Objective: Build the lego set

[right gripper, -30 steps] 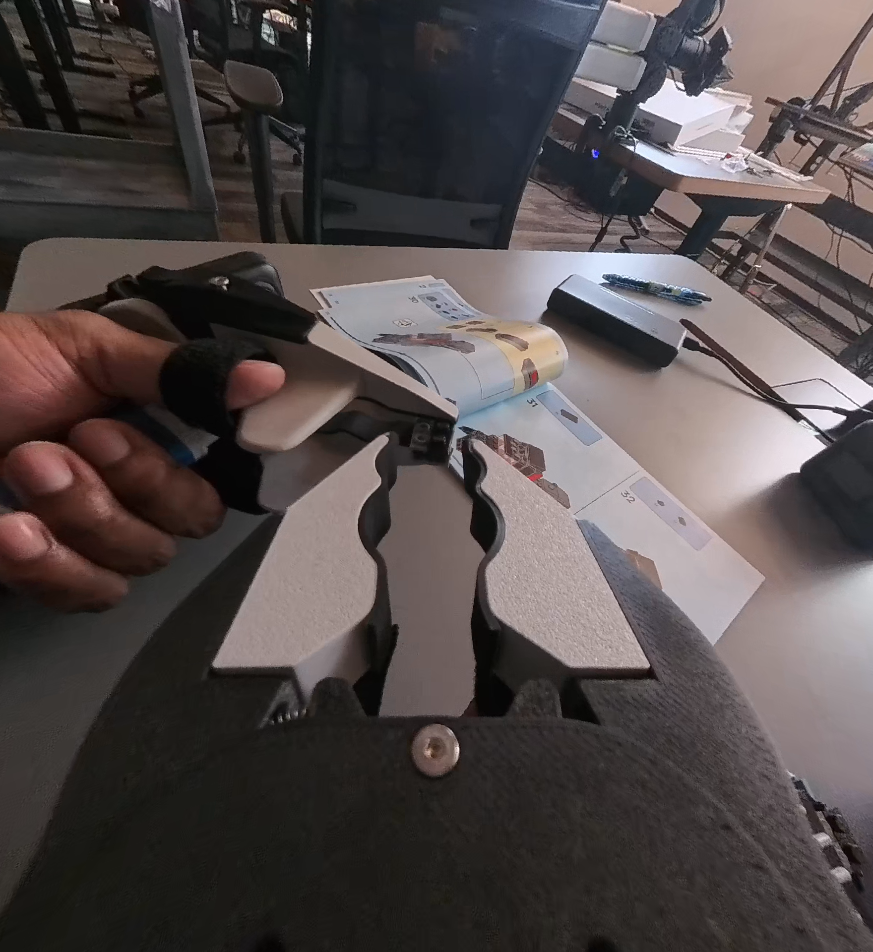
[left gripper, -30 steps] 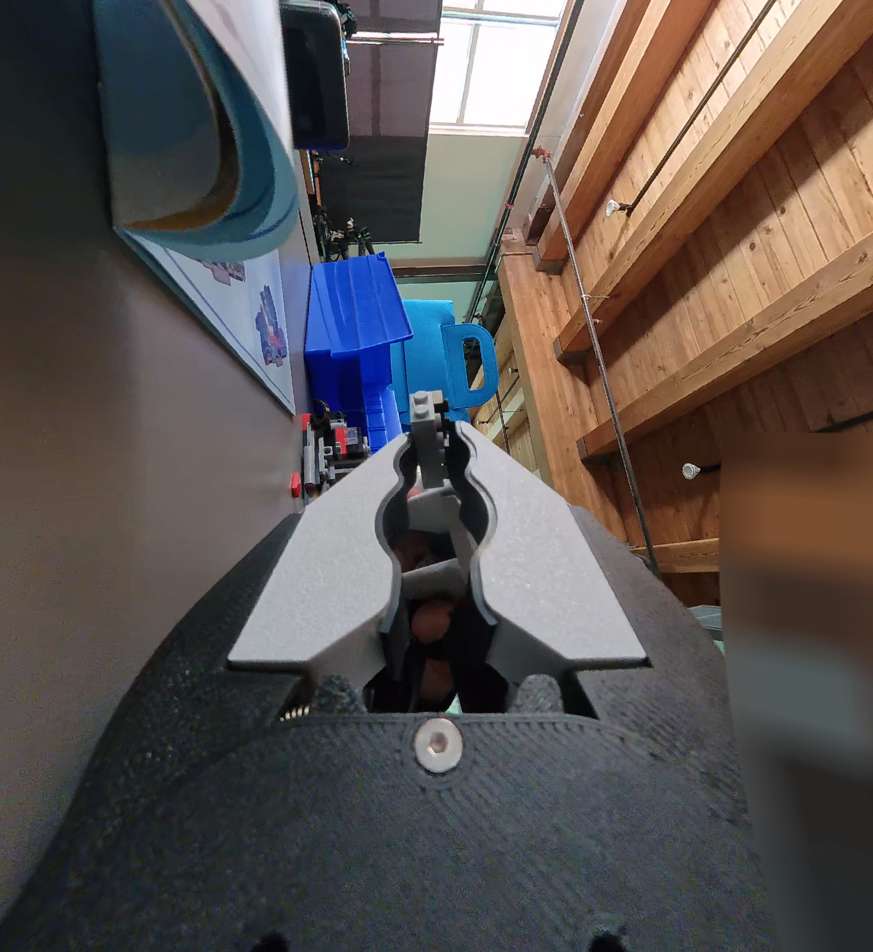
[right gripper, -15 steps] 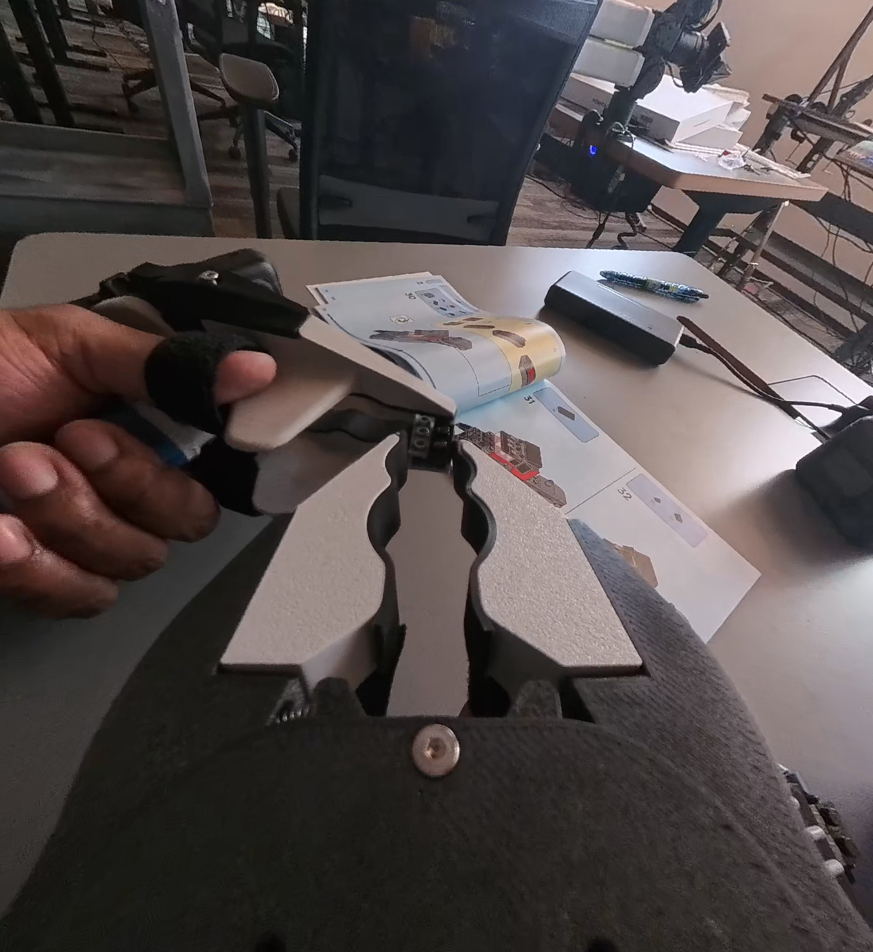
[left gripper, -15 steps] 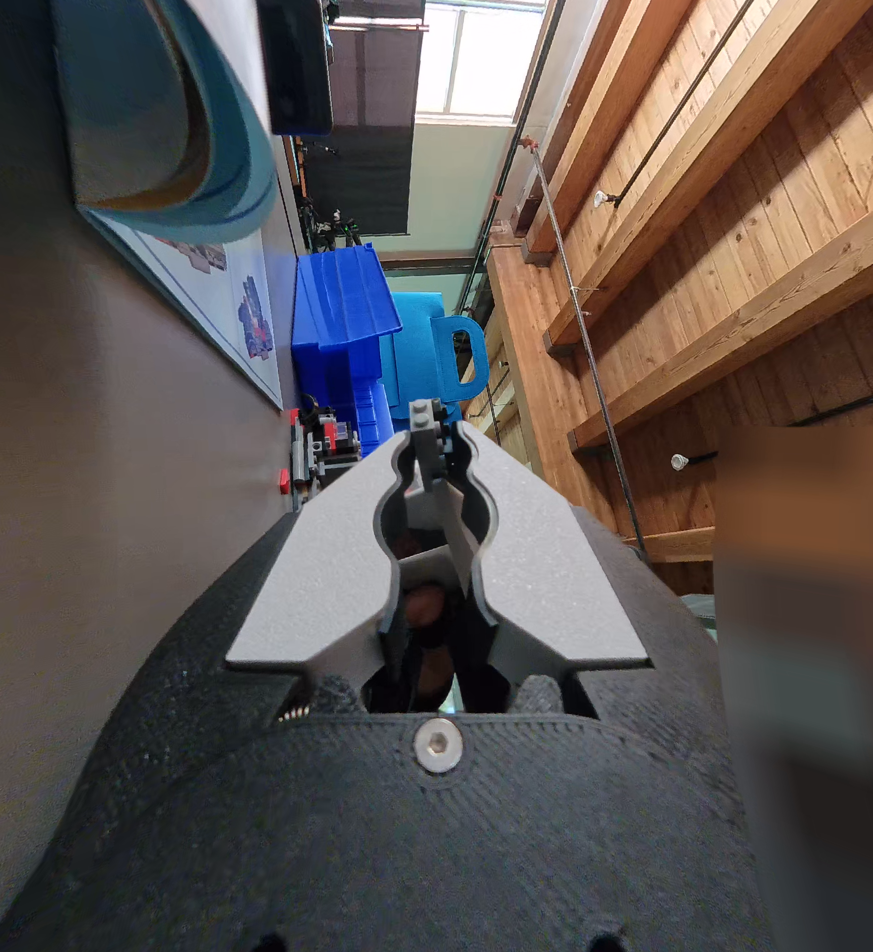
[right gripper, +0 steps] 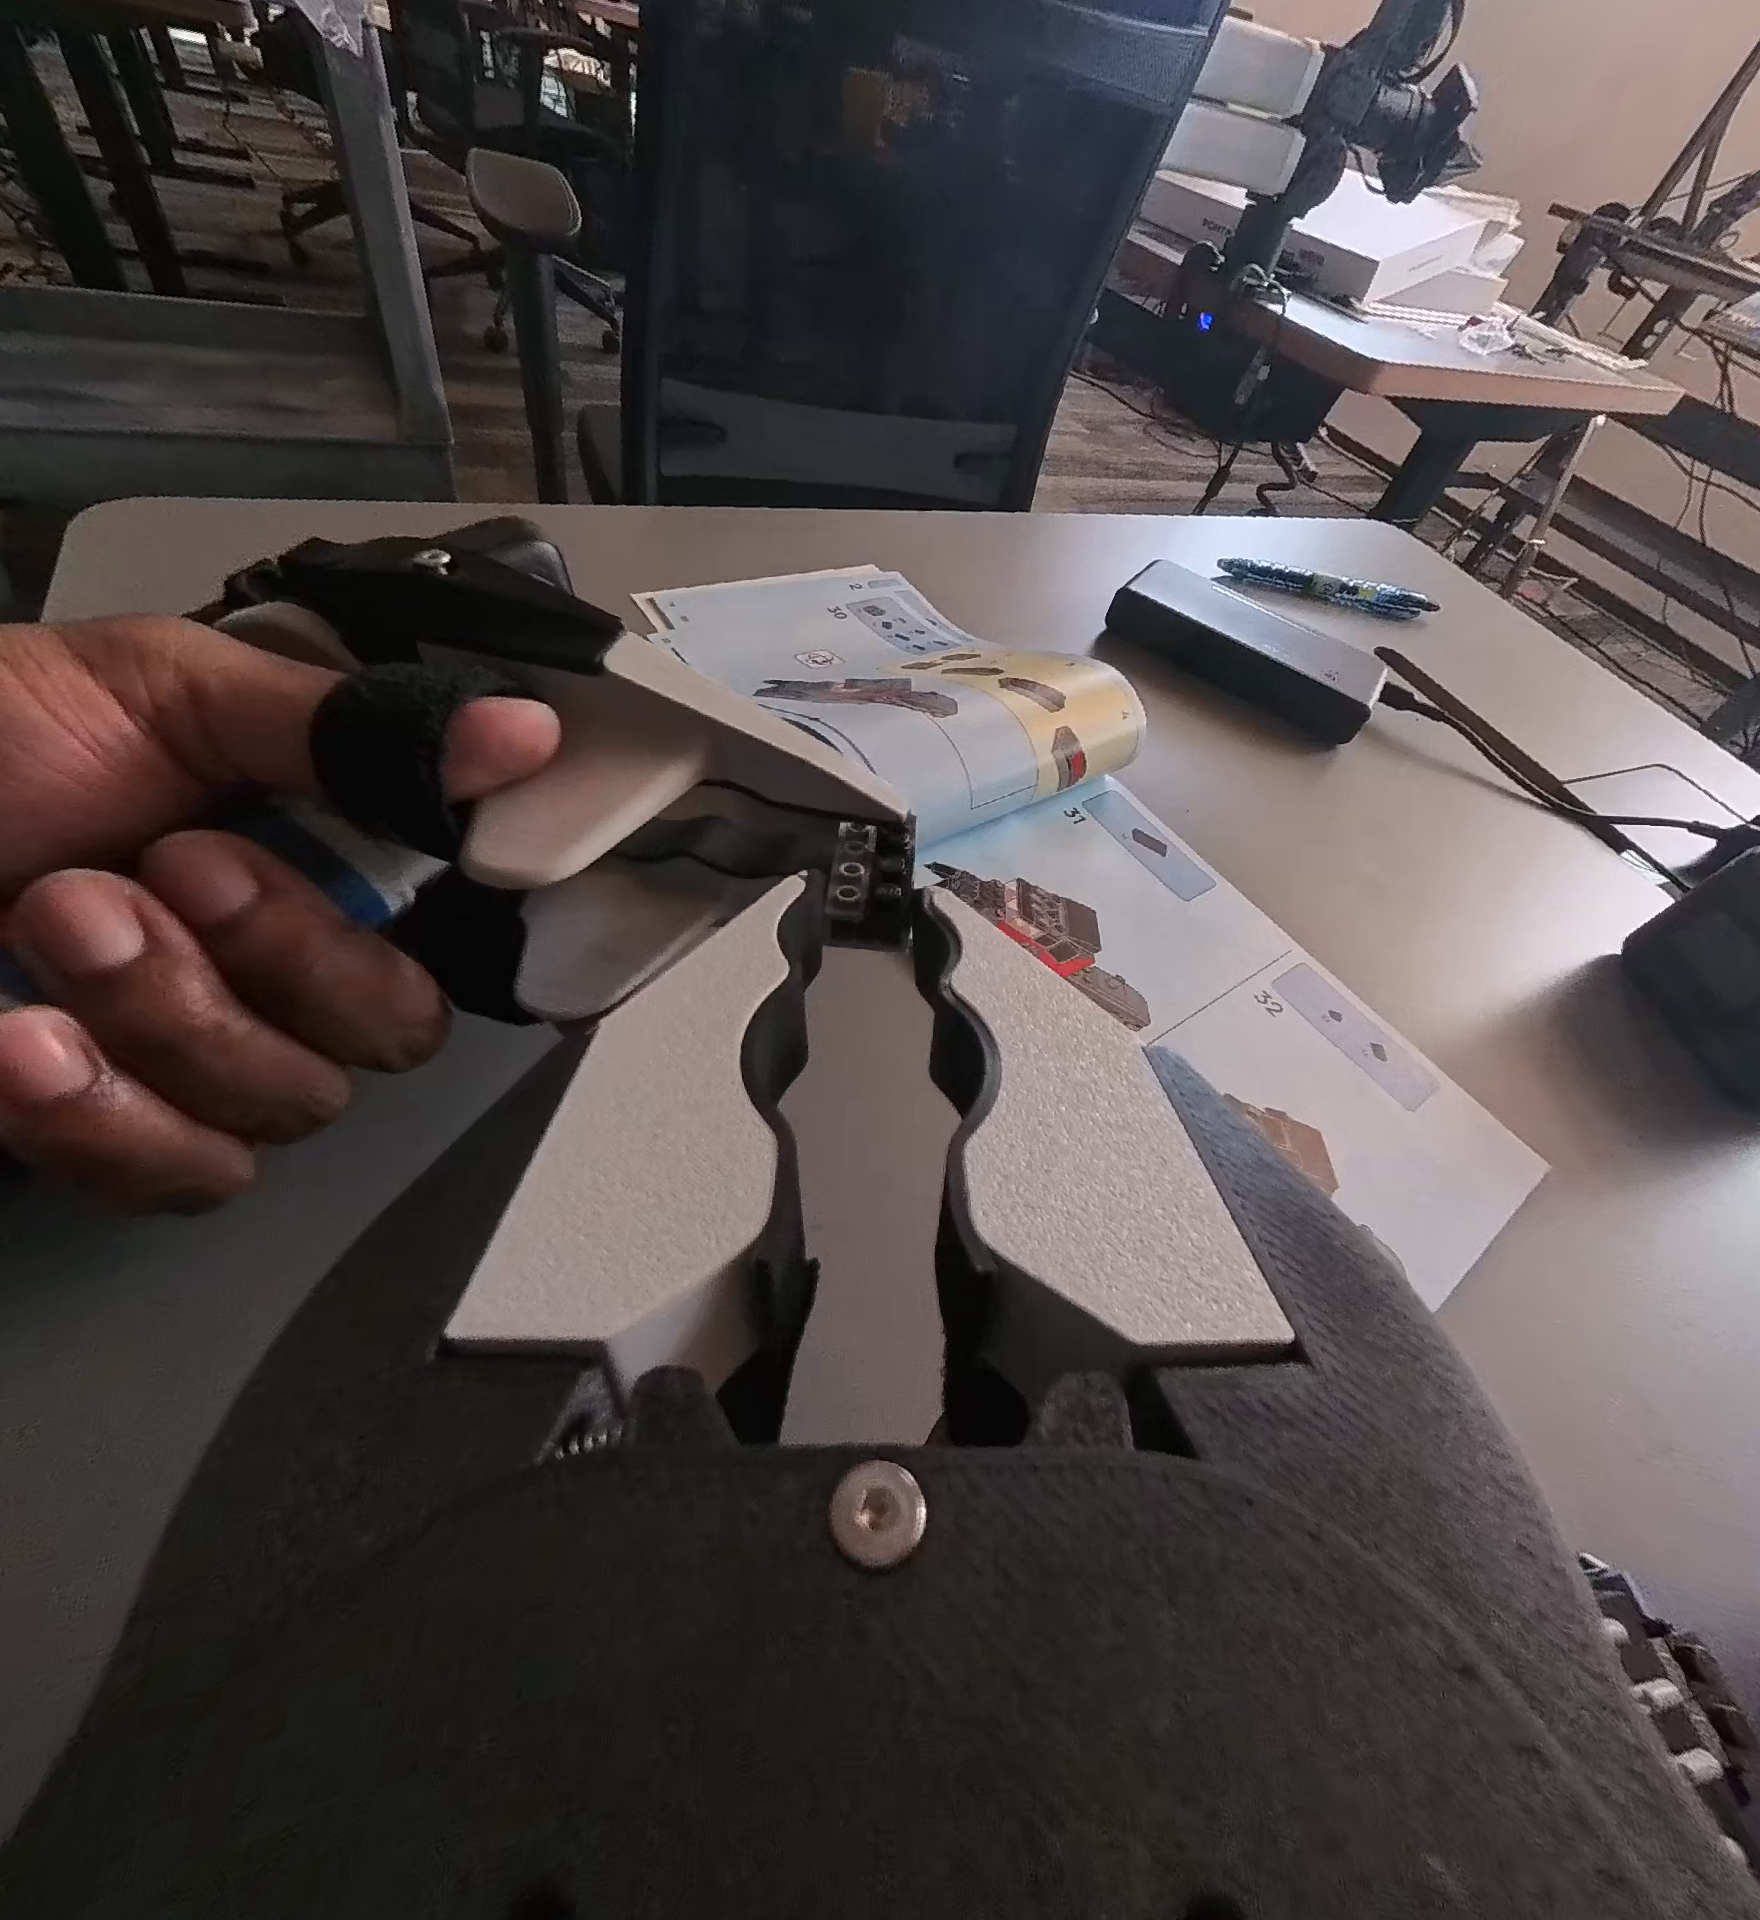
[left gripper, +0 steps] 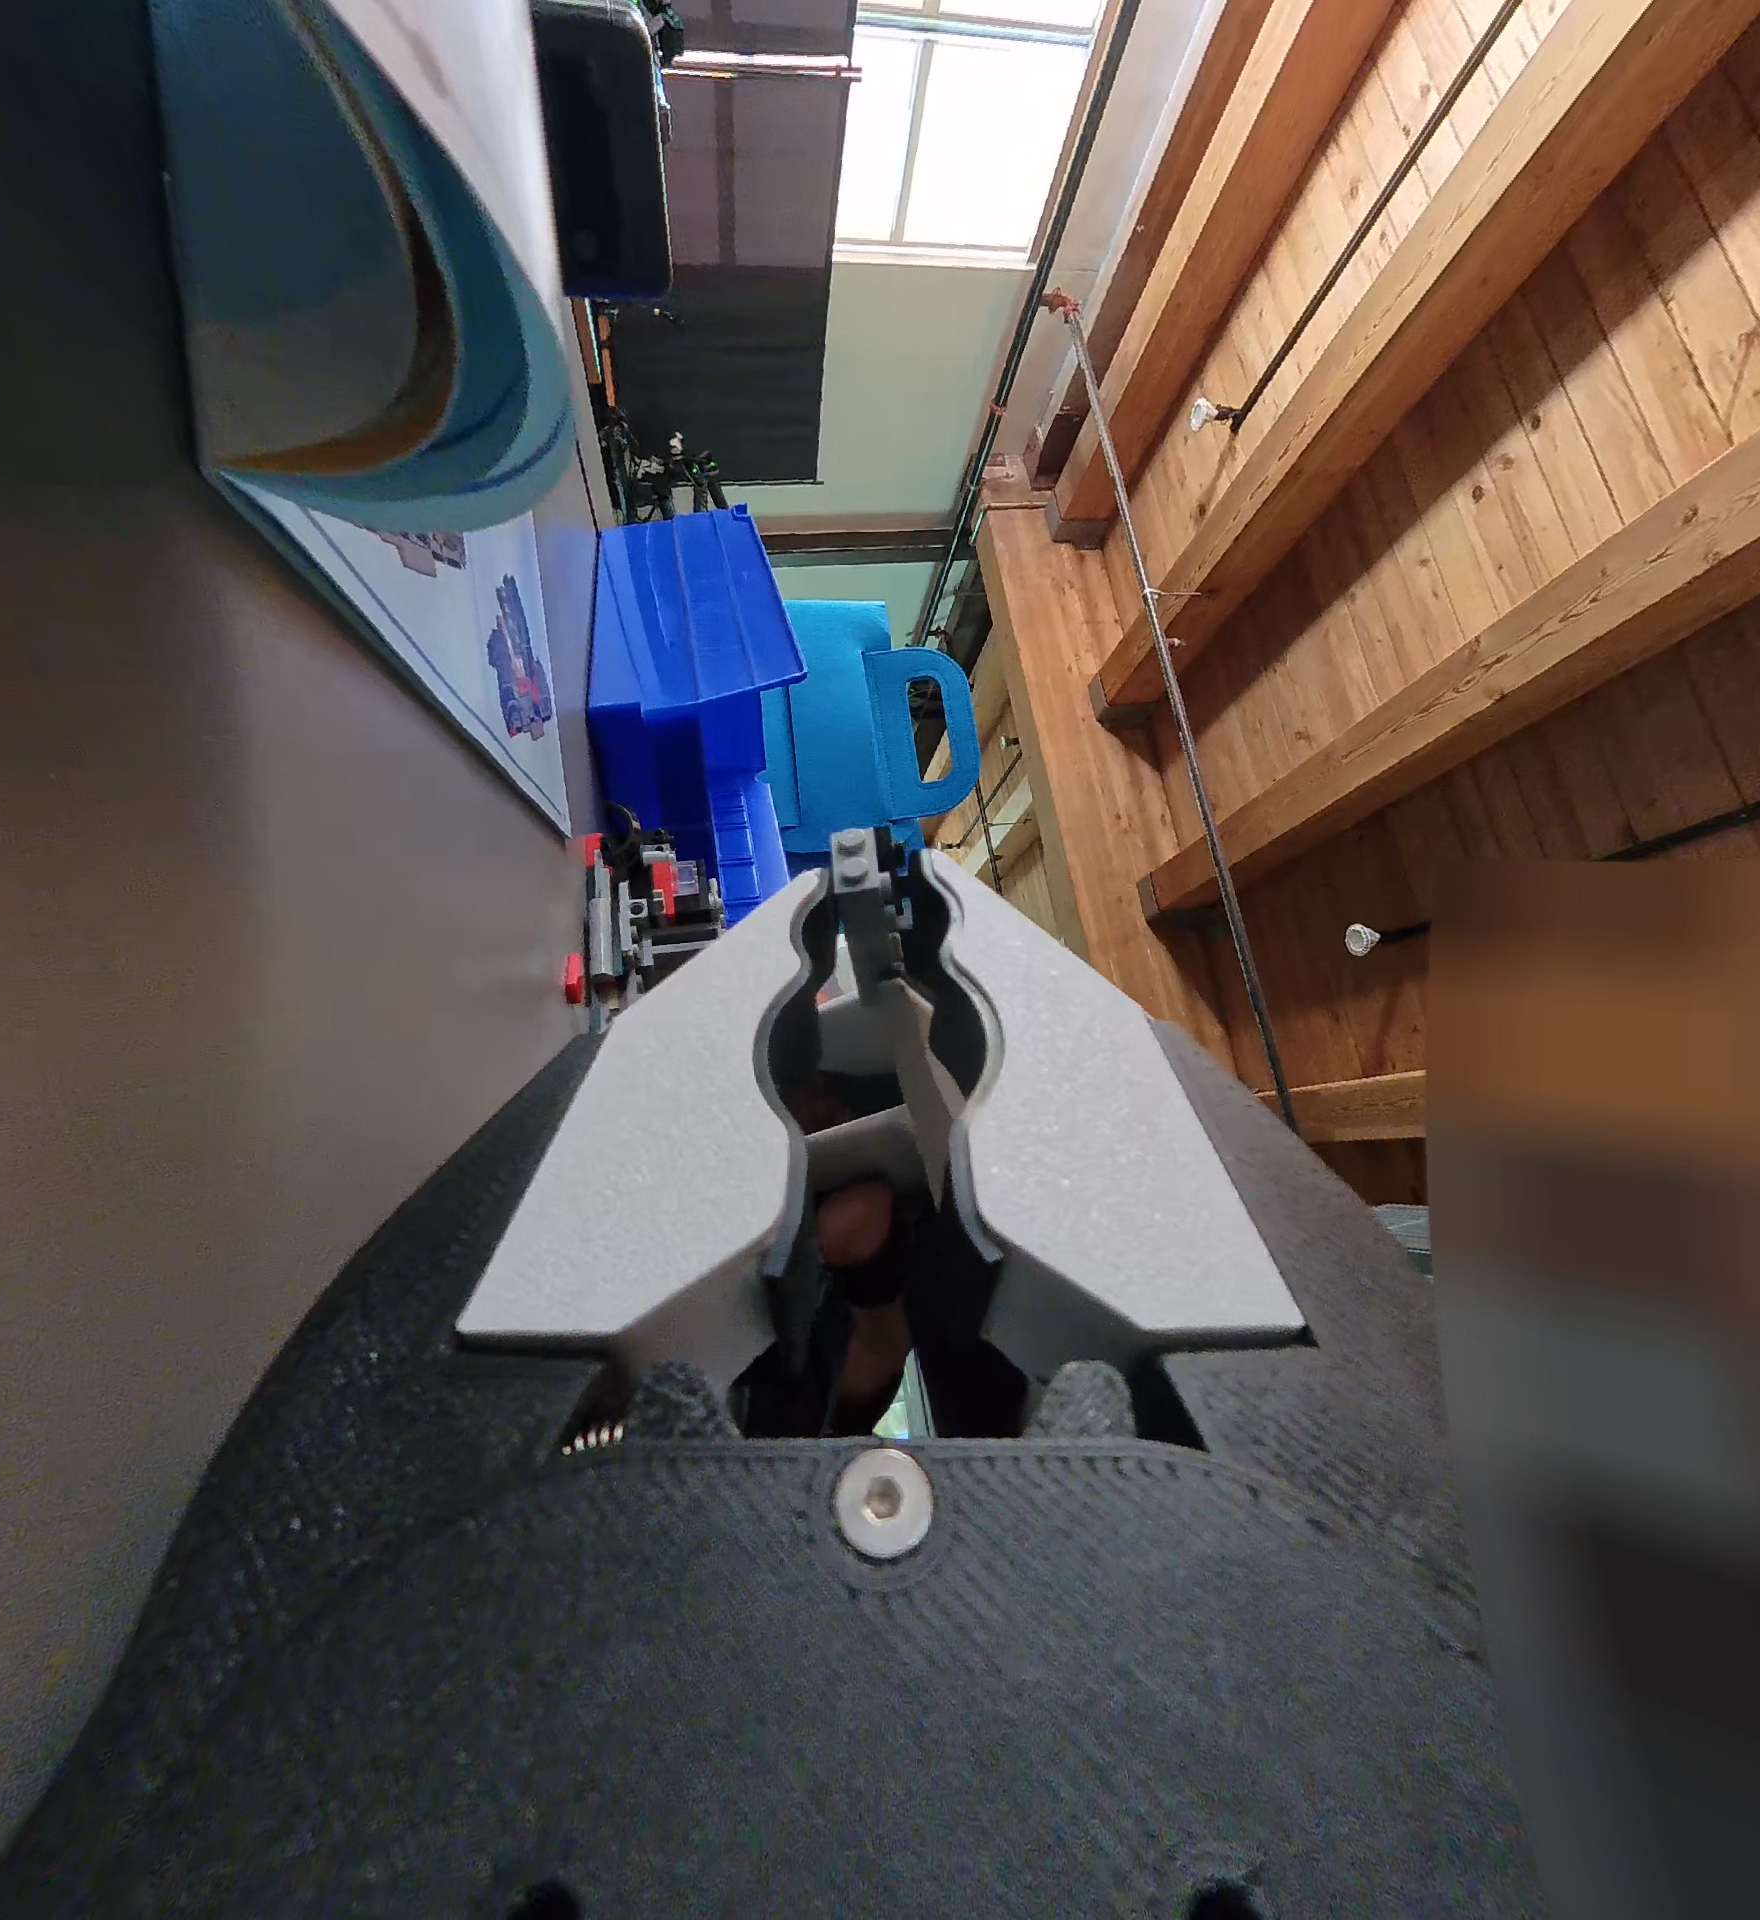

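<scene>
Since a second ago, your right tool has closed in until its tips bracket the grey lego piece; whether they grip it, I cannot tell. Your left tool stays pinched on that piece above the counter, the instruction booklet at two o'clock.

Printed numbers on open instruction booklet; content not given.

The booklet lies open mid-table. Behind it to the right sits a power bank, with a pen just beyond. A camera rests at the right edge.
</scene>
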Motion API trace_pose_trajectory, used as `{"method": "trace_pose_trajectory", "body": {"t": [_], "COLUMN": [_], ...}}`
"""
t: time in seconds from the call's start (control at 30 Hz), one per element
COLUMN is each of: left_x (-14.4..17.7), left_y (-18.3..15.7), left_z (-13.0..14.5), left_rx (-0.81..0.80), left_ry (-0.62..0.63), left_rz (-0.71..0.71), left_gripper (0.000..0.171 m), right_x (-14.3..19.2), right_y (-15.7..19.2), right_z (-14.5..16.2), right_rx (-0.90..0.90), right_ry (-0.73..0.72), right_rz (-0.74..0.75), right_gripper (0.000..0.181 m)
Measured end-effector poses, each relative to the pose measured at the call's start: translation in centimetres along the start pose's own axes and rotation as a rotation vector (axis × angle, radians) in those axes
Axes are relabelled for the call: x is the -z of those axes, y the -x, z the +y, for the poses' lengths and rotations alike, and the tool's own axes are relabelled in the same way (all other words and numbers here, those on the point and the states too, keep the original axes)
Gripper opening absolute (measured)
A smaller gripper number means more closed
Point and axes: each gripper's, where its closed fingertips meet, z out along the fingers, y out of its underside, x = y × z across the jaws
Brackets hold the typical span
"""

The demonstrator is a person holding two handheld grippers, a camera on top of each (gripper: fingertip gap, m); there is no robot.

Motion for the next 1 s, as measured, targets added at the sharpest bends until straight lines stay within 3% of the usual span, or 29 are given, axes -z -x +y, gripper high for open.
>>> {"method": "trace_pose_trajectory", "body": {"t": [0.5,1.0], "left_x": [0.38,0.86], "left_y": [0.39,0.09], "left_z": [-0.38,-0.56], "left_rx": [0.001,-0.010], "left_ry": [-0.031,-0.020], "left_rz": [-0.029,-0.033], "left_gripper": [0.014,0.014], "right_x": [0.13,0.76], "right_y": [0.07,0.32], "right_z": [-0.21,-0.29], "right_rx": [-0.032,-0.045], "right_ry": [-0.004,-0.010], "right_rz": [-0.023,-0.097], "right_gripper": [0.026,0.012]}}
